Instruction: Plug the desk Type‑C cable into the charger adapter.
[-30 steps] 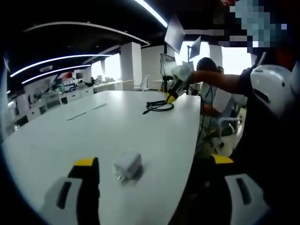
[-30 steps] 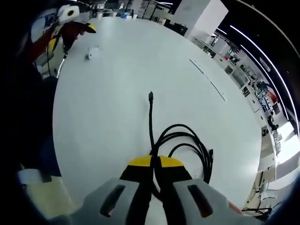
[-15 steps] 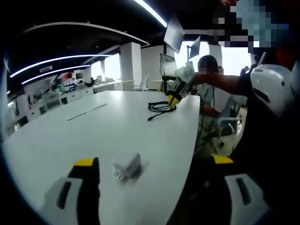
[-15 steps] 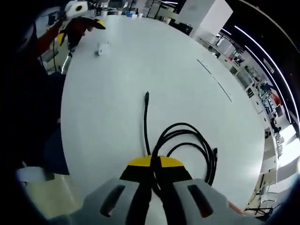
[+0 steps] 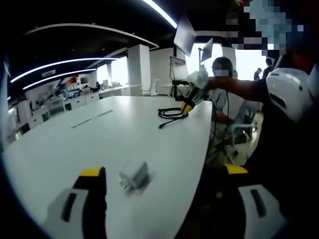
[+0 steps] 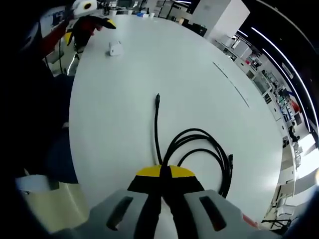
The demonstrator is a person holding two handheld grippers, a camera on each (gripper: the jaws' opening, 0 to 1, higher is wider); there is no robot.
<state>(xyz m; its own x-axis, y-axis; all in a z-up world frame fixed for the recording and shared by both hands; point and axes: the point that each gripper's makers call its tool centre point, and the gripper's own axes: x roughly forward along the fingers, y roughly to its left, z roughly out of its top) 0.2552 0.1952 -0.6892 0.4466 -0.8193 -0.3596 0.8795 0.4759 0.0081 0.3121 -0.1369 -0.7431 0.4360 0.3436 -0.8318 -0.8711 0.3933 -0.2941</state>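
A small white charger adapter [image 5: 132, 174] lies on the white table [image 5: 75, 144], between the yellow-tipped jaws of my left gripper [image 5: 162, 171], which stands open around it without touching. The same adapter [image 6: 115, 49] shows far off in the right gripper view, with the left gripper [image 6: 85, 26] beside it. My right gripper [image 6: 164, 172] is shut on a black Type-C cable [image 6: 199, 149]; its coil lies on the table and one plug end [image 6: 157, 97] stretches ahead. In the left gripper view the right gripper [image 5: 188, 103] holds the cable coil [image 5: 172, 114] near the far table edge.
The table's edge [image 5: 202, 159] runs close on the right of the adapter, with a person's dark sleeve and body beyond it. Chairs [image 5: 239, 132], monitors [image 5: 178, 67] and another seated person are past the far end. Desks line the room's far side [image 6: 249, 74].
The right gripper has drawn the cable a little along the table, its plug end shifting slightly. The left gripper view has shifted a little around the adapter. Both grips are unchanged.
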